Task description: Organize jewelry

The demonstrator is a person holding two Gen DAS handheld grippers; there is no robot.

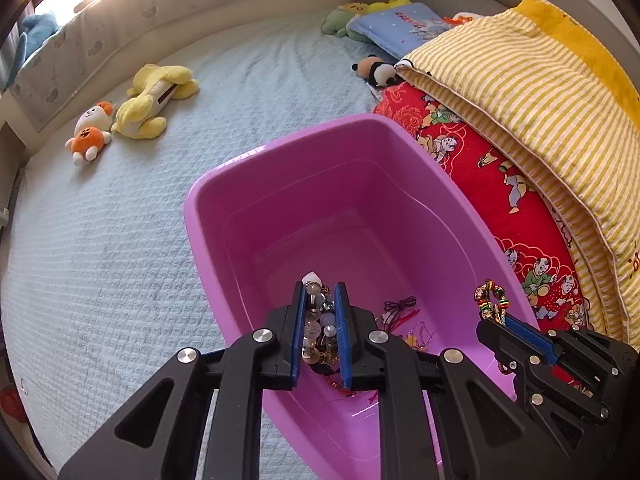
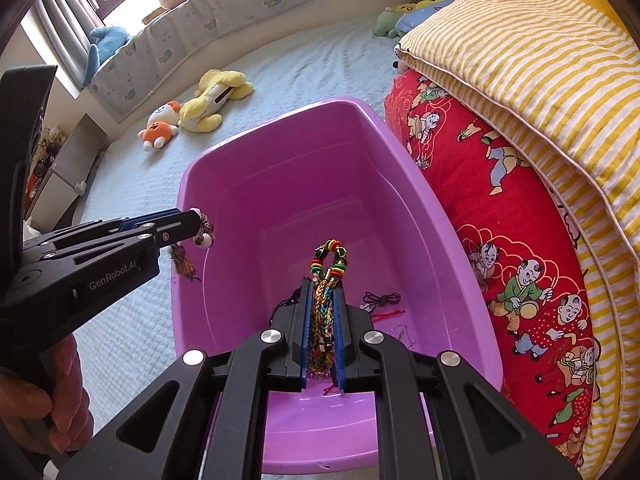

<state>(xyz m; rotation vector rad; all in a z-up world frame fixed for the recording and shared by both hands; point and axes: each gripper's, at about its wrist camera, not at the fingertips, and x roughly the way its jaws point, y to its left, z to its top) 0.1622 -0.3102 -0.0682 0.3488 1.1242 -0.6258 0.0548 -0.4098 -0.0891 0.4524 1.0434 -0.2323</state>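
Note:
A purple plastic bin [image 1: 312, 152] [image 2: 280, 128] sits on the bed. My left gripper [image 1: 320, 292] [image 2: 198, 220] hangs over its near left side, shut on a bracelet of clear and grey beads [image 1: 318, 320] [image 2: 205, 236]. My right gripper [image 2: 323, 286] [image 1: 494, 312] is over the near middle of the bin, shut on a braided multicolour bracelet [image 2: 330, 264] [image 1: 490, 294] with red, yellow and green beads. Thin cords and a red string [image 1: 400, 306] [image 2: 380, 302] lie on the bin's floor.
A red printed quilt [image 2: 500, 208] under a yellow striped blanket [image 2: 520, 60] presses against the bin's right side. Plush toys [image 1: 140, 108] lie on the pale blue bedspread [image 1: 100, 260] at the far left. A hand [image 2: 60, 392] holds the left gripper.

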